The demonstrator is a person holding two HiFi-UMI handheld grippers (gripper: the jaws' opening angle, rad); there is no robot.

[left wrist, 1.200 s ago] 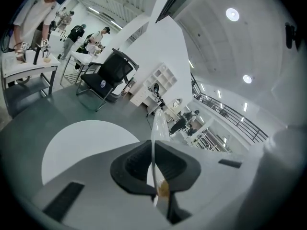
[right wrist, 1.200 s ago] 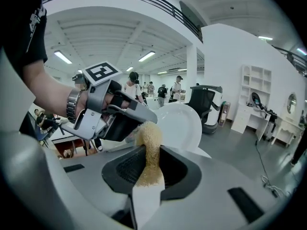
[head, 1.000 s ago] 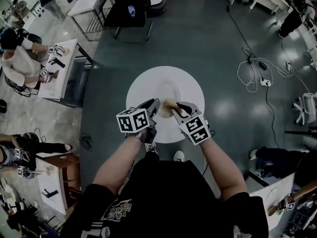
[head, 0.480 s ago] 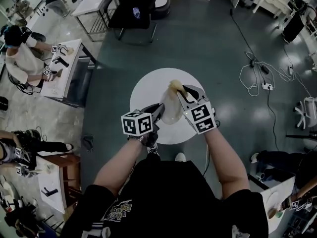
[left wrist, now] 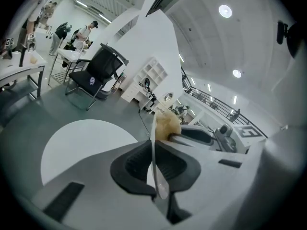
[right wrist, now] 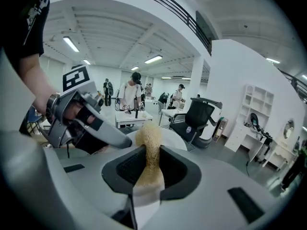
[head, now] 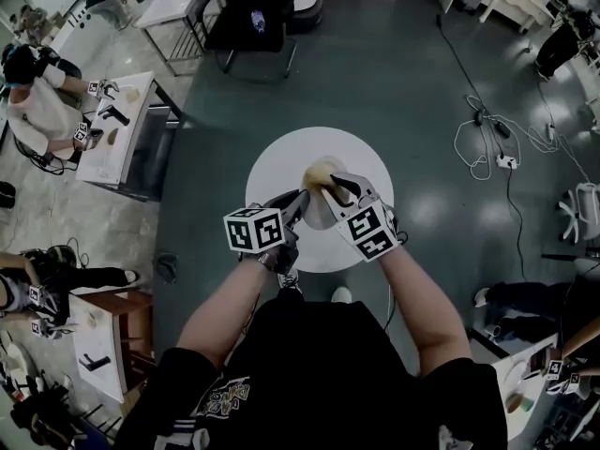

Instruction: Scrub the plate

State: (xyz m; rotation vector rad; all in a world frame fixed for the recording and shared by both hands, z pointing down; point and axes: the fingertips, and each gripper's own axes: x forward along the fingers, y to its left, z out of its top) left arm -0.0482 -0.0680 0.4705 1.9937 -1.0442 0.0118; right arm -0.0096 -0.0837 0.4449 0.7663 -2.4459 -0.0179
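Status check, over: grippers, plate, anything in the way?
Left gripper shut on plate, edge-on above white table. Right gripper shut on scrubber, against plate's face. Nothing blocking.

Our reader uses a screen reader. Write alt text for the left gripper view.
The left hand-held gripper clamps a plate, seen edge-on, between its jaws. The right hand-held gripper holds a tan sponge against the plate near its far edge. A round white table and a black office chair lie beyond.
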